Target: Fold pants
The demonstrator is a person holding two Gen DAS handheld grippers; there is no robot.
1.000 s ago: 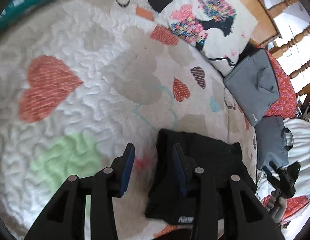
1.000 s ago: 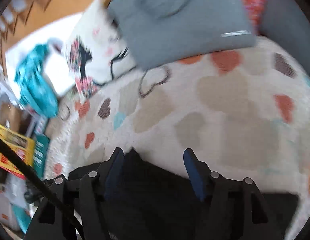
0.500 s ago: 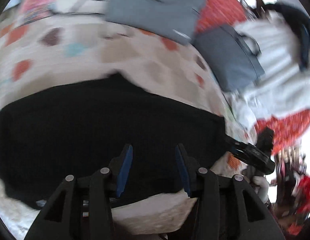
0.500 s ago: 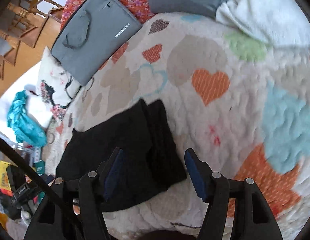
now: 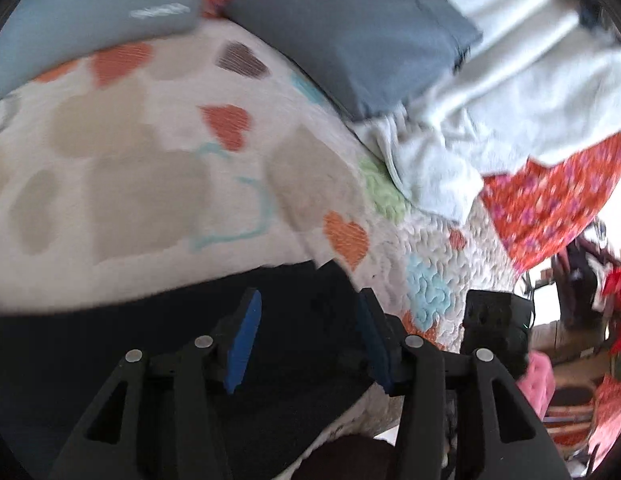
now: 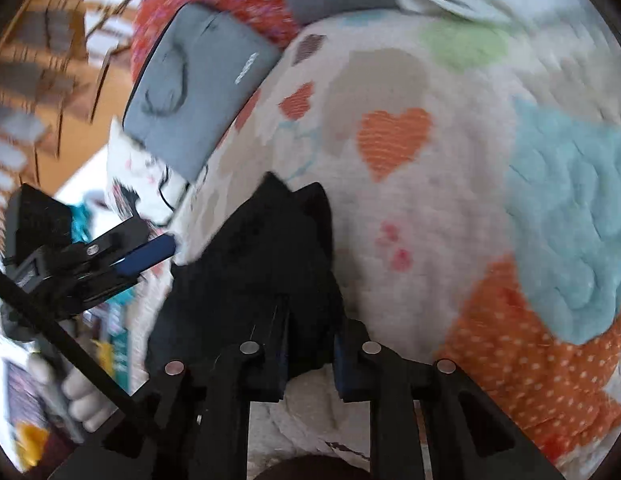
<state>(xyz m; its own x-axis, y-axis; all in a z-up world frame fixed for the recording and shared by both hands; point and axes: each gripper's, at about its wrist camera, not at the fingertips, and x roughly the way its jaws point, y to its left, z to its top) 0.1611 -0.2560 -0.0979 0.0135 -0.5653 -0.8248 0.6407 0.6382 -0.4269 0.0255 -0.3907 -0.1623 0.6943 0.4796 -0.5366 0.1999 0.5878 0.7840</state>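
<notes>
The black pants lie folded on a white quilt with coloured hearts. My left gripper is open above the pants' right end, nothing between its blue pads. In the right wrist view the pants form a dark bundle. My right gripper has its jaws narrowed around the bundle's near corner; the image is blurred, so I cannot tell if they pinch the cloth. The left gripper shows at the left of that view.
Two grey laptop bags lie at the far side of the bed. A white blanket and a red floral cloth are to the right. Wooden rails stand beyond the bed.
Both views have swung. The left gripper has moved toward the pants' right end. The right gripper's jaws have narrowed and come down onto the near corner of the bundle.
</notes>
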